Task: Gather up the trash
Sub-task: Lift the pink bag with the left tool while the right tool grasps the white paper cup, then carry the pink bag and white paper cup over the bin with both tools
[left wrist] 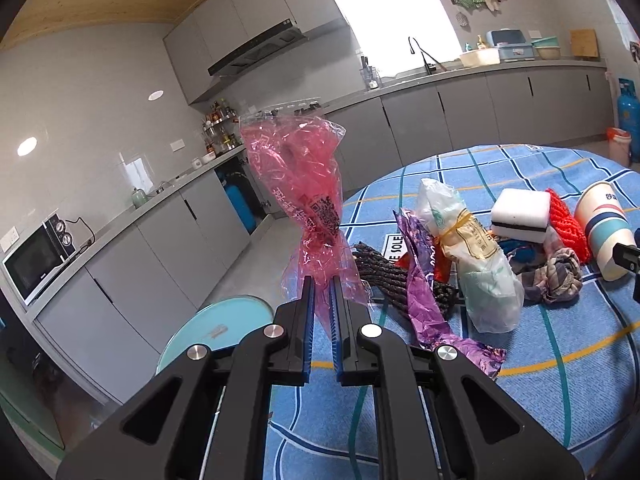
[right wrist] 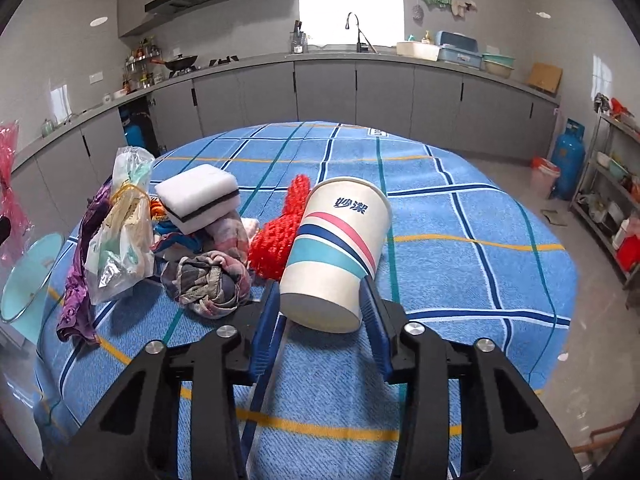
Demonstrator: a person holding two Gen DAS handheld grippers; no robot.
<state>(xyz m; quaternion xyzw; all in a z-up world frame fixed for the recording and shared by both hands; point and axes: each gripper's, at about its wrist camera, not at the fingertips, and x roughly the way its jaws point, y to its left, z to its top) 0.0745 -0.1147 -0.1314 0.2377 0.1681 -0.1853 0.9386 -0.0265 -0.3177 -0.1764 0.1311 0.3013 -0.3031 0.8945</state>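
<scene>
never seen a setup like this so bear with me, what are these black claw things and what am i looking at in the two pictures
They are handheld grippers, one in each of a person's hands, with no robot arm behind them. Each carries a fisheye camera looking forward along its two blue-padded fingers, so one picture comes from the left hand's tool and the other from the right's.

In the left view, the left gripper pinches a crumpled pink plastic bag, raised off the table. In the right view, the right gripper has its fingers on either side of a striped paper cup, which is tipped on its side; the grip looks closed on it.

On the blue checked tablecloth lie a white sponge, a red mesh scrubber, a bundled cloth, a clear plastic bag and a purple wrapper.
</scene>
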